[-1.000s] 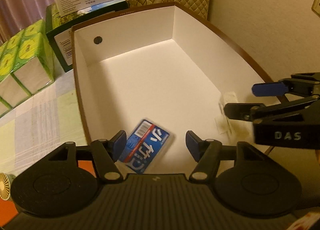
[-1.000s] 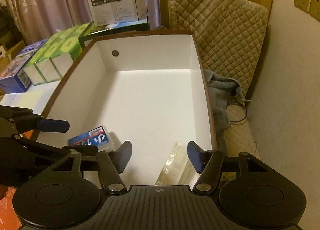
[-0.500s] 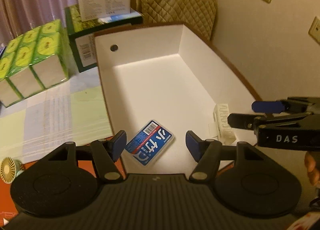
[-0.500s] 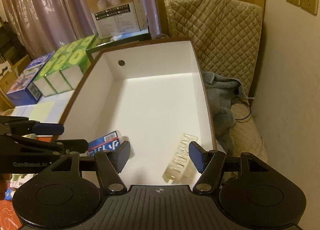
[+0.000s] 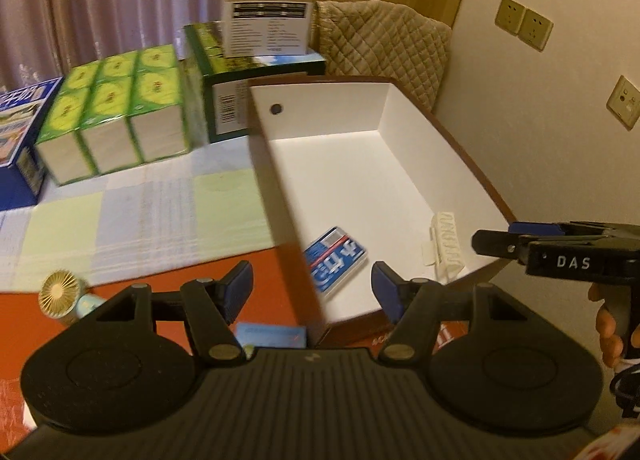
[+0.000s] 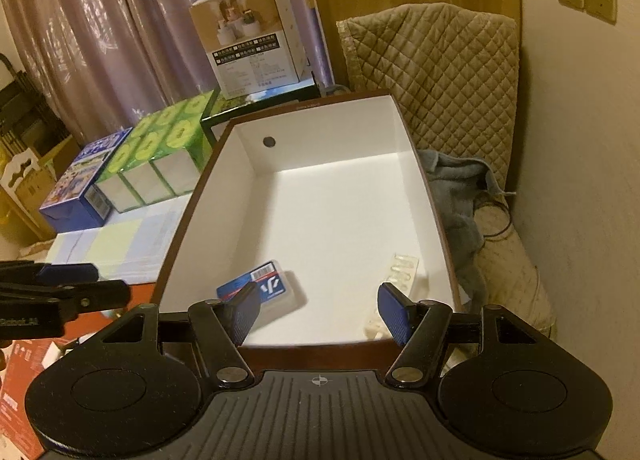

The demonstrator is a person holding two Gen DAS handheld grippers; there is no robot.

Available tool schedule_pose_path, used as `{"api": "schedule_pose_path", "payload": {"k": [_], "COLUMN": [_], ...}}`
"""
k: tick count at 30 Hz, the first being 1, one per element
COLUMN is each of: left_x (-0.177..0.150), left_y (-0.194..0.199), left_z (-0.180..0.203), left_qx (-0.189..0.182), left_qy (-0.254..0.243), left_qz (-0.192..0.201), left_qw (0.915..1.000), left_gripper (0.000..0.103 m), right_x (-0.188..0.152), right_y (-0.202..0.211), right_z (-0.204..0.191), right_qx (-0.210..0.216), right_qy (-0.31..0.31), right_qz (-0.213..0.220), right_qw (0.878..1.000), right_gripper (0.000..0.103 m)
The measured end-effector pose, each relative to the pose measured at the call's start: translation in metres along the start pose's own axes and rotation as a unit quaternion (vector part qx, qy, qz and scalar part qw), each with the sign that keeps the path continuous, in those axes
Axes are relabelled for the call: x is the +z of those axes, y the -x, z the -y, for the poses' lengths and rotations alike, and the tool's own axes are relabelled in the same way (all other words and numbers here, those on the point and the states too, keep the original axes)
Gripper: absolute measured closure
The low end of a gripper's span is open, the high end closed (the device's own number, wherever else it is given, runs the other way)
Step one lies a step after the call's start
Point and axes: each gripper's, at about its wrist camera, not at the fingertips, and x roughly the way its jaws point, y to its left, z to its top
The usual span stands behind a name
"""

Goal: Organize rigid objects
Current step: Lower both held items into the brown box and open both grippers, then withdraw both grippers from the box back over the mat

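box (image 6: 192, 216): blue card pack (image 6: 256, 288) and pale clip (image 6: 400, 272) lay on its near floor | left gripper (image 5: 312, 292), right gripper (image 6: 318, 310): wide, empty, above near rim | advice: clear rim, pick next item from tabletop (image 5: 120, 212) left of box

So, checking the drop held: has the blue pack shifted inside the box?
No. The blue pack lies in the same near-left corner of the box.

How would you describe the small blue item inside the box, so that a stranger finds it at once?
Find the big open box, white inside with a brown rim. On its floor, in the near left corner, lies a flat blue packet with white characters and a barcode. The only other item, a pale clear plastic piece, lies near the right wall.
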Motion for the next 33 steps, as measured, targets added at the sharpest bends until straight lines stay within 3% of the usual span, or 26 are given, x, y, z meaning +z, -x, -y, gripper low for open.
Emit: {"api": "schedule_pose_path", "payload": {"k": [15,33], "left_x": [-0.061,-0.126], "left_y": [0.061,0.090], "left_z": [-0.078,-0.142], "left_qx": [0.042,0.099], "left_qy": [0.062,0.133], "left_qz": [-0.001,-0.020], "left_qw": [0.9972,0.9860], "left_gripper": [0.041,0.041], "right_x": [-0.040,-0.082], "right_y": [0.008,-0.015], "right_z": [-0.064,-0.130], "right_qx": [0.045,0.086], "right_qy": [0.022,0.058], "right_qz": [-0.030,-0.082], "right_qw": [0.998,0.991], "right_gripper": [0.041,0.041]}}
